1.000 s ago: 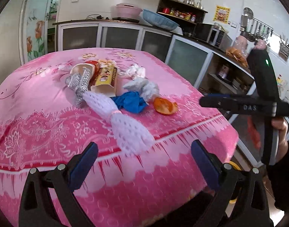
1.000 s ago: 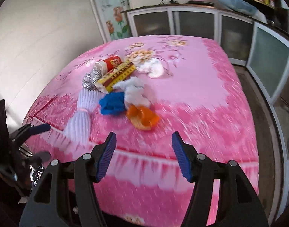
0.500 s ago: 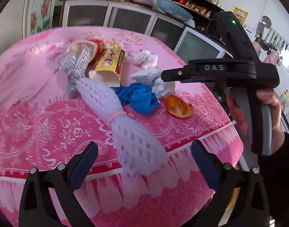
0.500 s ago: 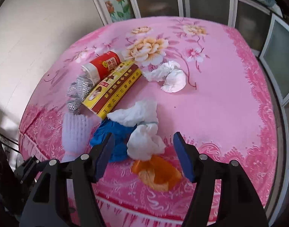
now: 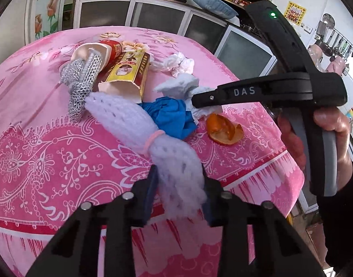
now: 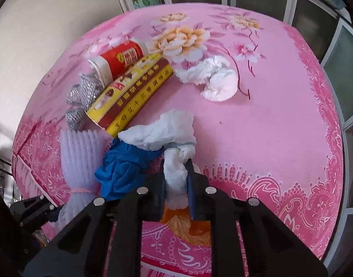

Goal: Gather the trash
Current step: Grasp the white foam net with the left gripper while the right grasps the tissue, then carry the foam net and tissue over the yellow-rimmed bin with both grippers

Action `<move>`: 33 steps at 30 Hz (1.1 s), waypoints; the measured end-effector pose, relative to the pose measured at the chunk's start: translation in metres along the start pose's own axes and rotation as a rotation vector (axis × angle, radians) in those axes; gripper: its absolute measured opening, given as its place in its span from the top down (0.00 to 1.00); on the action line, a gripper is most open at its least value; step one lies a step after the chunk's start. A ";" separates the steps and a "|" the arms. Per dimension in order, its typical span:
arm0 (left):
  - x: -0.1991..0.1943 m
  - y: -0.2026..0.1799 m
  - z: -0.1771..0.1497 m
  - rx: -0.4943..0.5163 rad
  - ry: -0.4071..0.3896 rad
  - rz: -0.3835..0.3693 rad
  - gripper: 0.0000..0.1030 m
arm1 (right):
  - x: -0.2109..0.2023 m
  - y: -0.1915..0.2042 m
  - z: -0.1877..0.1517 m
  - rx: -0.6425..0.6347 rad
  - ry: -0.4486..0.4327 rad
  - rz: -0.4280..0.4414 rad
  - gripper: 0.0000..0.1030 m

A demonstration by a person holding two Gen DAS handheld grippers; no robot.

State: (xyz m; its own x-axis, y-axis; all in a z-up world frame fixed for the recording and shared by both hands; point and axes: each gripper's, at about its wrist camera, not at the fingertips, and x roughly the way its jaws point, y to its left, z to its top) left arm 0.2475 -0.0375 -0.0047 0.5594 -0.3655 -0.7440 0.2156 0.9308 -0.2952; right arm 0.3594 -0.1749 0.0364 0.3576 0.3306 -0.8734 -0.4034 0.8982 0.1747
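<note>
- The left gripper (image 5: 180, 196) is pinching the near end of the white foam net sleeve (image 5: 139, 127); its jaws have just been closing, and the net is sitting squeezed between the blue pads.
- The sleeve is lying on the pink tablecloth (image 5: 49, 161) with its long axis running away from the left gripper, up and leftward toward the silver mesh (image 5: 81, 85) and the yellow carton (image 5: 130, 73). The far half is resting on the cloth, so any lift is going to drag it along that line.
- The right gripper (image 6: 176, 184) is pinching the lower lobe of the white crumpled tissue (image 6: 167, 136); its jaws have just been closing too, and the tissue is bulging out above the pads.
- The tissue is lying just beyond the right gripper, touching the blue crumpled glove (image 6: 123, 168) on its left, with the orange peel (image 6: 188, 228) under the fingers.
- Whether the pads are also catching a fold of the glove is hard to tell here.
- Each hand is nearest its own piece; no bin is showing in either view.
</note>
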 end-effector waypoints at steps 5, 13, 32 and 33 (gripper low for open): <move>-0.013 0.003 0.000 0.008 -0.040 0.001 0.76 | -0.014 0.001 0.001 0.018 -0.051 0.042 0.88; -0.052 0.011 0.001 0.004 -0.109 -0.004 0.76 | -0.045 0.002 0.001 0.042 -0.130 0.055 0.88; -0.112 -0.048 -0.007 0.126 -0.205 -0.065 0.76 | -0.167 -0.043 -0.099 0.201 -0.322 -0.009 0.88; -0.112 -0.055 -0.007 0.140 -0.203 -0.072 0.76 | -0.172 -0.049 -0.107 0.217 -0.323 -0.014 0.88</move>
State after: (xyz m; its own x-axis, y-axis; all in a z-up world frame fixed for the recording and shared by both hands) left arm 0.1669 -0.0478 0.0907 0.6848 -0.4358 -0.5841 0.3615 0.8991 -0.2470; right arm 0.2276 -0.3062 0.1294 0.6228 0.3613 -0.6940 -0.2214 0.9321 0.2865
